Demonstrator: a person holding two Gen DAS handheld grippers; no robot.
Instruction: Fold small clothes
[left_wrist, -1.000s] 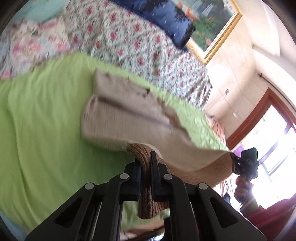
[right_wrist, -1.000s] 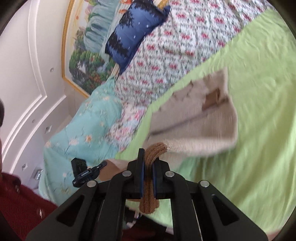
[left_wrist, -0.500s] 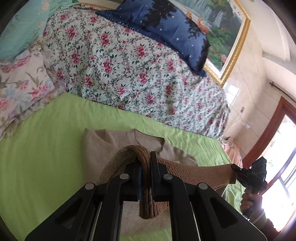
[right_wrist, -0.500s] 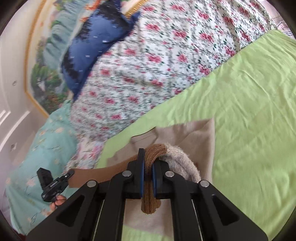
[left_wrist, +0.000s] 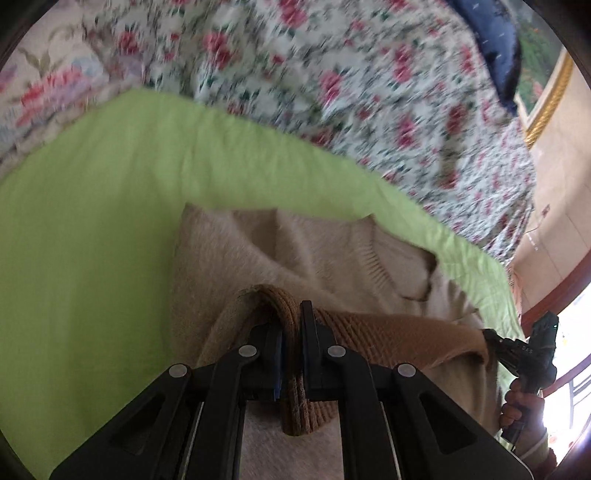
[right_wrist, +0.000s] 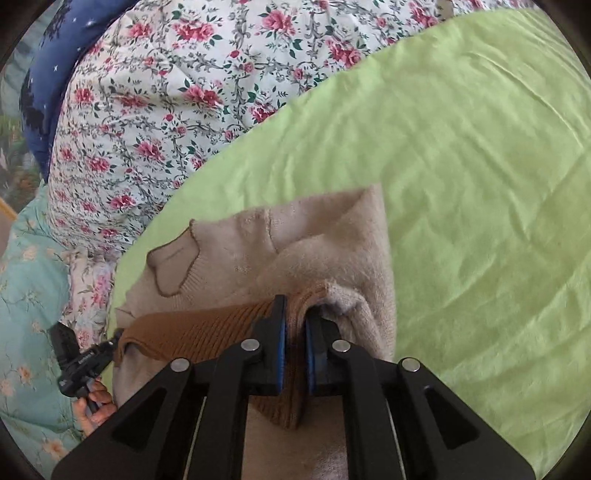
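Note:
A small beige knit sweater with a brown ribbed hem lies on a green sheet. My left gripper is shut on one corner of the brown hem. My right gripper is shut on the other corner of the hem. The hem is stretched between them, low over the sweater's upper part, with the neckline beyond it. Each gripper shows at the edge of the other's view: the right one and the left one.
A floral quilt and a dark blue pillow lie beyond the green sheet. A turquoise floral blanket is at the left. A gold-framed picture and a window are at the right.
Both grippers have carried the brown hem forward and down over the sweater toward its neckline. The sweater, hanging and swinging a second ago, now lies doubled over on the sheet.

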